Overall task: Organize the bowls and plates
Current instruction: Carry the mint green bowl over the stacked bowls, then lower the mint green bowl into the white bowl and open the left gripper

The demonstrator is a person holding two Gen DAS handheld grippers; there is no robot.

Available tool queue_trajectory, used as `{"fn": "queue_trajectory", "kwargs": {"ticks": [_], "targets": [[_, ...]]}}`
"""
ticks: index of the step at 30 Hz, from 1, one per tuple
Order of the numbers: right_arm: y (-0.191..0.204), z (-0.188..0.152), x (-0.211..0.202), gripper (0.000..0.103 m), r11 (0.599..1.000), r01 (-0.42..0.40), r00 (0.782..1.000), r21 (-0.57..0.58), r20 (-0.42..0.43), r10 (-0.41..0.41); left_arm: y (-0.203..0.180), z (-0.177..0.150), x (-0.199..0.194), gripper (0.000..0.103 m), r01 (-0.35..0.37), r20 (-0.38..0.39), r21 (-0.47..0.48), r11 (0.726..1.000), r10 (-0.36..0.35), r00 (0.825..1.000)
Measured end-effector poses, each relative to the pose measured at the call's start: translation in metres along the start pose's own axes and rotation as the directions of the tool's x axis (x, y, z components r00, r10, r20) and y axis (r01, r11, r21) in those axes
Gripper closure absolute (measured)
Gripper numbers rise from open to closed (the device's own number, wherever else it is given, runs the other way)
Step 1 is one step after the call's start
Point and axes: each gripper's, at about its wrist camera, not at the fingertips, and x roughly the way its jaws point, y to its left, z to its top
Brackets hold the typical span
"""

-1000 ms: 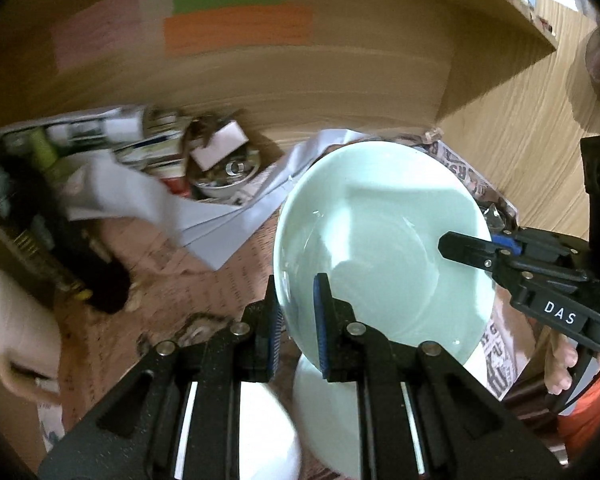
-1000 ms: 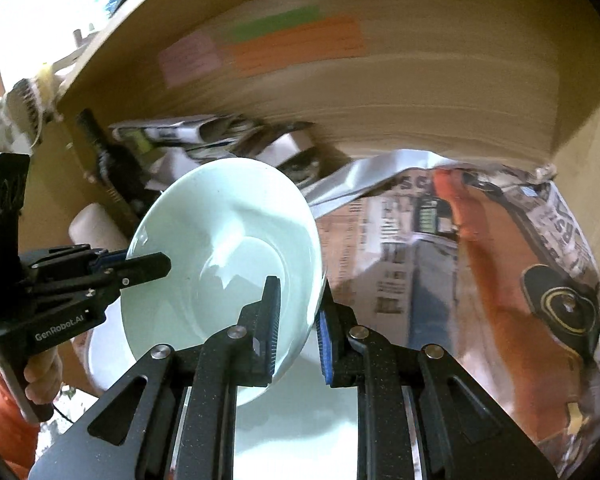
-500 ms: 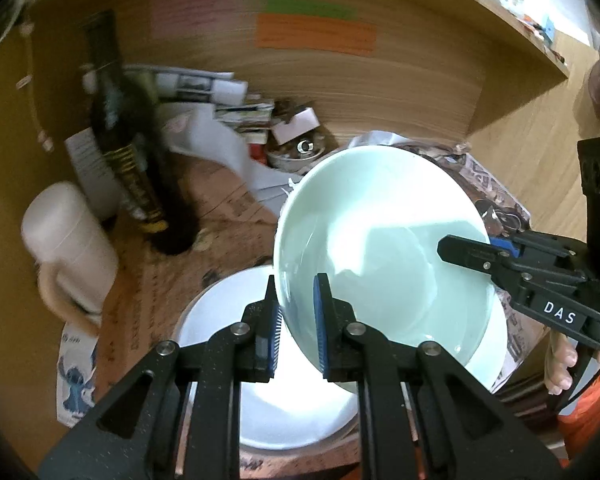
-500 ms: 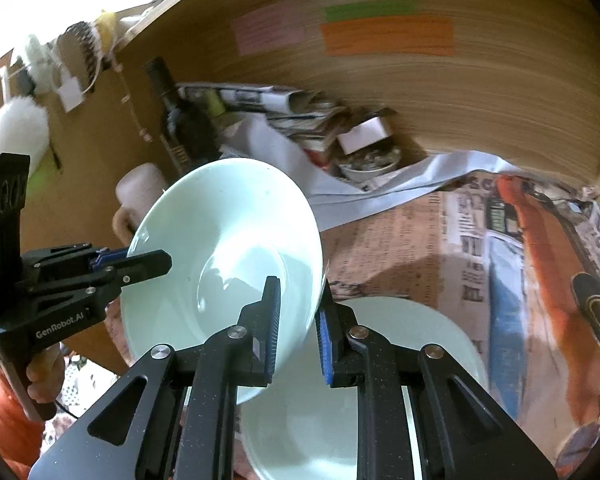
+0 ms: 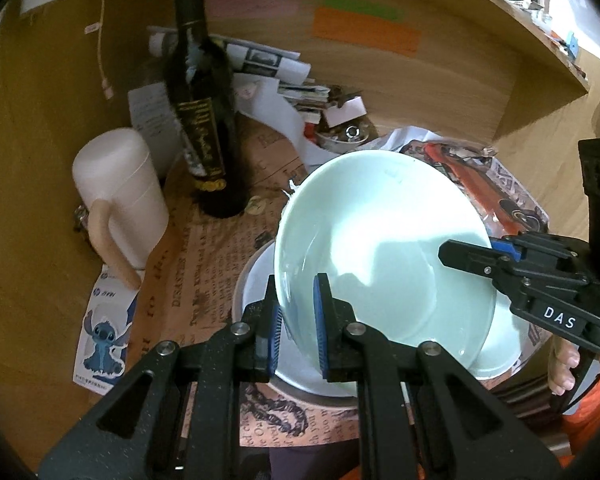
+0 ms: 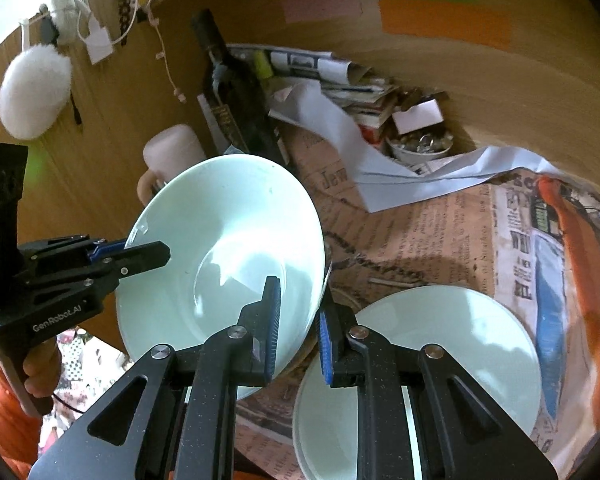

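Note:
A pale green bowl (image 5: 380, 240) hangs tilted above the newspaper-covered shelf, carried by both grippers. My left gripper (image 5: 296, 320) is shut on its near rim in the left wrist view. My right gripper (image 6: 298, 328) is shut on the opposite rim of the same bowl (image 6: 228, 220). Each gripper shows in the other's view, the right gripper (image 5: 472, 258) at the far rim and the left gripper (image 6: 148, 254) at the left rim. Under the bowl lies a white plate (image 5: 256, 280). A pale plate (image 6: 440, 340) lies beside it on the paper.
A dark wine bottle (image 5: 208, 120) and a white jug with a handle (image 5: 120, 196) stand at the back left. Rolled newspapers and a small dish of odds (image 5: 348, 136) crowd the wooden back wall. A wooden side panel closes the left.
Both grippers have carried the bowl leftward along the shelf. The bottle, the jug and the plates below have come into view. Both grips are unchanged.

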Motion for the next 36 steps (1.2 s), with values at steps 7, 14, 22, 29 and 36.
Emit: {"fn": "queue_trajectory", "kwargs": {"ticks": [7, 14, 22, 29, 36], "targets": [[0.005, -0.001, 0.020, 0.087, 1.000, -0.003, 0.999, -0.011, -0.046, 0.003, 0.013, -0.006, 0.010, 0.089, -0.007, -0.028, -0.025, 1.000, 0.007, 1.000], [0.009, -0.004, 0.037, 0.088, 1.000, -0.009, 0.996, -0.025, -0.084, 0.007, 0.023, -0.013, 0.021, 0.089, -0.020, -0.061, -0.043, 0.999, 0.017, 0.998], [0.012, -0.003, 0.043, 0.087, 0.998, 0.011, 0.996, -0.061, -0.089, -0.017, 0.027, -0.018, 0.027, 0.089, -0.025, -0.078, -0.040, 0.999, 0.022, 0.997], [0.016, -0.002, 0.044, 0.086, 0.996, 0.018, 0.996, -0.092, -0.087, -0.026, 0.027, -0.019, 0.030, 0.089, -0.039, -0.074, -0.020, 0.999, 0.037, 0.997], [0.020, 0.000, 0.041, 0.083, 0.988, 0.051, 0.995, -0.148, -0.075, -0.063, 0.028, -0.018, 0.034, 0.088, -0.055, -0.078, -0.017, 0.998, 0.054, 0.996]]}}
